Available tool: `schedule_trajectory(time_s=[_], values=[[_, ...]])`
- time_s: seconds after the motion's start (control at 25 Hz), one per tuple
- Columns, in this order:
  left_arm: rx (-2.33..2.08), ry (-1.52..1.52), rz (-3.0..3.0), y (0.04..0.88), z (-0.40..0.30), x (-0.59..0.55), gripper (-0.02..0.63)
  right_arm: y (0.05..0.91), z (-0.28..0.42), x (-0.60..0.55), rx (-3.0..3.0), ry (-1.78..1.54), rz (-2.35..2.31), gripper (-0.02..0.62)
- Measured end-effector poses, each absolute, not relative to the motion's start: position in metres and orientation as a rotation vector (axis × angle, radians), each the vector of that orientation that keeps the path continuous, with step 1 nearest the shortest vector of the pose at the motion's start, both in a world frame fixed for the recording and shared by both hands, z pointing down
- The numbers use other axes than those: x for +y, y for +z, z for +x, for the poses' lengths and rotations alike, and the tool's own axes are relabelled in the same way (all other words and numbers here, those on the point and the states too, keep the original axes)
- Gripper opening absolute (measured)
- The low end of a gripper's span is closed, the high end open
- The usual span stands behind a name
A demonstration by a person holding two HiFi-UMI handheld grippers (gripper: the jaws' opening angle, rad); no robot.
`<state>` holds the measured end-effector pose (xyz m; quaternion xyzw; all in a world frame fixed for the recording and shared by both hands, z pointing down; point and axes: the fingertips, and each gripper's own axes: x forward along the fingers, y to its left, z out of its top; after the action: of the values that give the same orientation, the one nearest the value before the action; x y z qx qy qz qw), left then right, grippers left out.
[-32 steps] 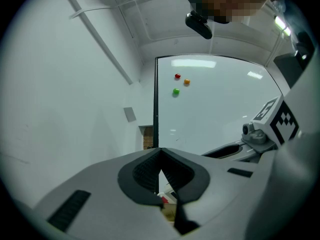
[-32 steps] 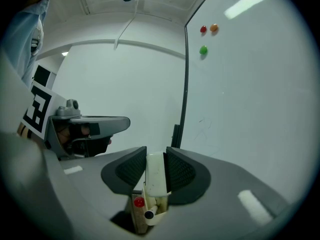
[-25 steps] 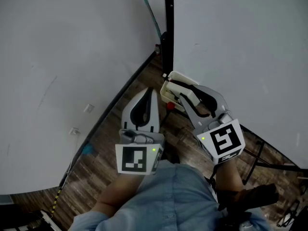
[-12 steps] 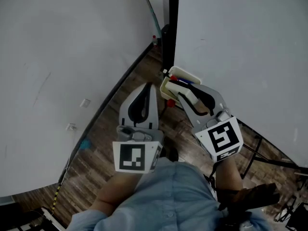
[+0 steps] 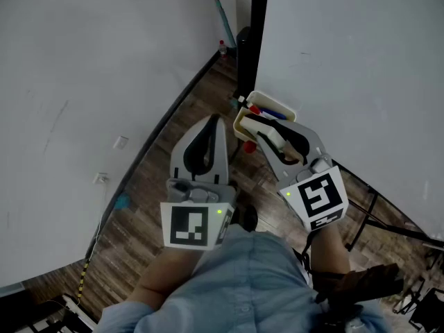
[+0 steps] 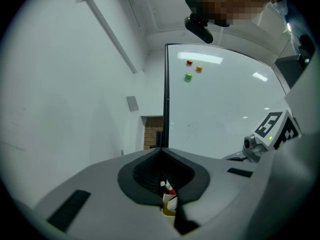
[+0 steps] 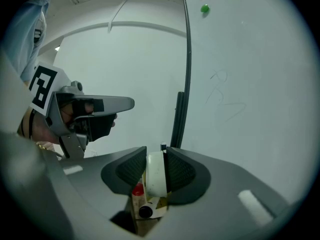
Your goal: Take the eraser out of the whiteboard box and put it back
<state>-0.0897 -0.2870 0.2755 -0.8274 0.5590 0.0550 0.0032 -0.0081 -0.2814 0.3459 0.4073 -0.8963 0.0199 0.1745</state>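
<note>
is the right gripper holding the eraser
Yes, the white eraser is clamped between the jaws of the right gripper.

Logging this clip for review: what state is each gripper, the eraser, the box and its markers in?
Left gripper: shut, empty.
Right gripper: shut on the eraser.
Eraser: on edge between the fingers, over the whiteboard box.
Whiteboard box: open-topped, holding markers.
Red-capped marker: capped, in the box.
Black-capped marker: capped, in the box.
</note>
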Motion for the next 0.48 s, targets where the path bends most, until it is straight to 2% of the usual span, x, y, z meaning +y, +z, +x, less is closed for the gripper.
schedule_trajectory(time_s=[0.48], values=[[1.764,0.118,-2.641,0.296,-0.091,-0.311,0.003,0.375,-0.014,-0.295,-2.522,0.148,1.118,0.123]])
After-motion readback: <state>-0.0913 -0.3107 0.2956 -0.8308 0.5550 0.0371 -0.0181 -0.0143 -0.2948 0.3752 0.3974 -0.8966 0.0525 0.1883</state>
